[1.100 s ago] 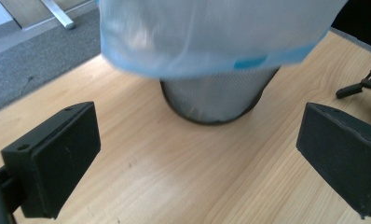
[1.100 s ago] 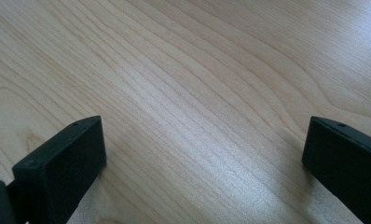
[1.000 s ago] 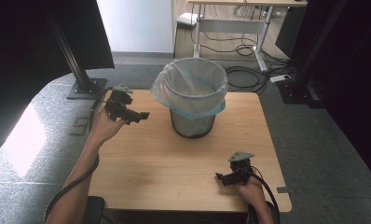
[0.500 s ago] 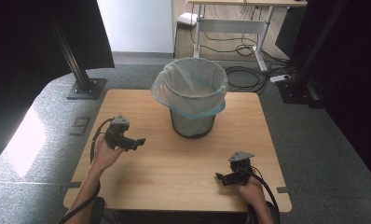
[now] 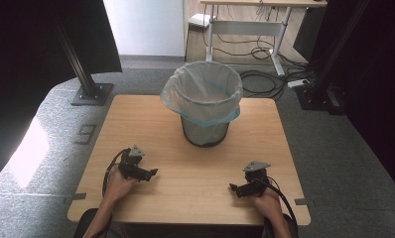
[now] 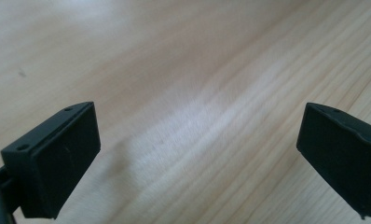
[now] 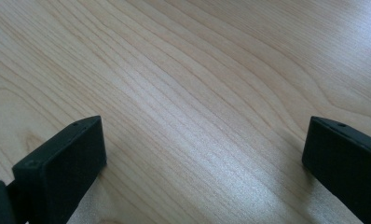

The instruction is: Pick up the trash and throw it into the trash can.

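A black mesh waste bin (image 5: pixel 205 130) lined with a clear plastic bag (image 5: pixel 202 91) stands at the middle back of the wooden table (image 5: pixel 185 198). My left gripper (image 5: pixel 151 173) rests low on the table's front left, jaws pointing right. My right gripper (image 5: pixel 233 188) rests at the front right, jaws pointing left. In the left gripper view my left gripper (image 6: pixel 197 154) is open, with bare wood between its jaws. My right gripper (image 7: pixel 202 163) in the right gripper view is likewise open over bare wood.
A black stand (image 5: pixel 89 87) rises from the grey carpet left of the table. Cables (image 5: pixel 265 82) and a desk's legs (image 5: pixel 280 34) lie behind it. Another dark stand (image 5: pixel 324 84) is at the right rear.
My left gripper has come from high beside the bin's left down and toward the front edge, and now rests low on the table. The right gripper has stayed put.
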`<state>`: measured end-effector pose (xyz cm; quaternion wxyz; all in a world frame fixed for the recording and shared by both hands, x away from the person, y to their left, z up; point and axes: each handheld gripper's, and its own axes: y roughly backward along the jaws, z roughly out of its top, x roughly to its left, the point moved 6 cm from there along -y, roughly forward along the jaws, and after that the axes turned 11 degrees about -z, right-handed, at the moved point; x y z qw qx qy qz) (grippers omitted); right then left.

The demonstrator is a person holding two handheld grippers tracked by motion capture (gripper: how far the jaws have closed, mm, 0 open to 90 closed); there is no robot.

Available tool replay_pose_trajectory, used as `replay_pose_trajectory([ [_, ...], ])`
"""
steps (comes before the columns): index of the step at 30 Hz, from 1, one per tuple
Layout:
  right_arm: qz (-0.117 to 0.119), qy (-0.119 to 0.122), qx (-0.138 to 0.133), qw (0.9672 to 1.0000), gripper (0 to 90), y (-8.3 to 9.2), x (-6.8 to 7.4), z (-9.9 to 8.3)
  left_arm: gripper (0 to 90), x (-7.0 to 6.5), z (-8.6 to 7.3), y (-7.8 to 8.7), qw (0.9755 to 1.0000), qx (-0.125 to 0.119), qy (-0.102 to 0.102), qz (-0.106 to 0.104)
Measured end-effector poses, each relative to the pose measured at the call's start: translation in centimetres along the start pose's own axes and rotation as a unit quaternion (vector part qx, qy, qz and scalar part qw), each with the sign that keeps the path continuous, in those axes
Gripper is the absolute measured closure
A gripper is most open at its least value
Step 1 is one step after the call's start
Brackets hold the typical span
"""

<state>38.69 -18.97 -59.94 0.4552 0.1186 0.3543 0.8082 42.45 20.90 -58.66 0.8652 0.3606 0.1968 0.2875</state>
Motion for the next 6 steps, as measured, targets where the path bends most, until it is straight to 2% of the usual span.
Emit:
replay_pose_trajectory([
  [1, 0.000, 0.000, 0.000, 1.0000, 0.0, 0.00, 0.00, 0.00, 0.0, -0.07, -0.28, -0.26, 1.0000, 0.006, -0.001, 0.001],
  [6, 0.000, 0.000, 0.000, 1.0000, 0.0, 0.01, 0.00, -0.01, 0.0, -0.23, -0.57, -0.49, 1.0000, 0.002, 0.004, -0.004],
])
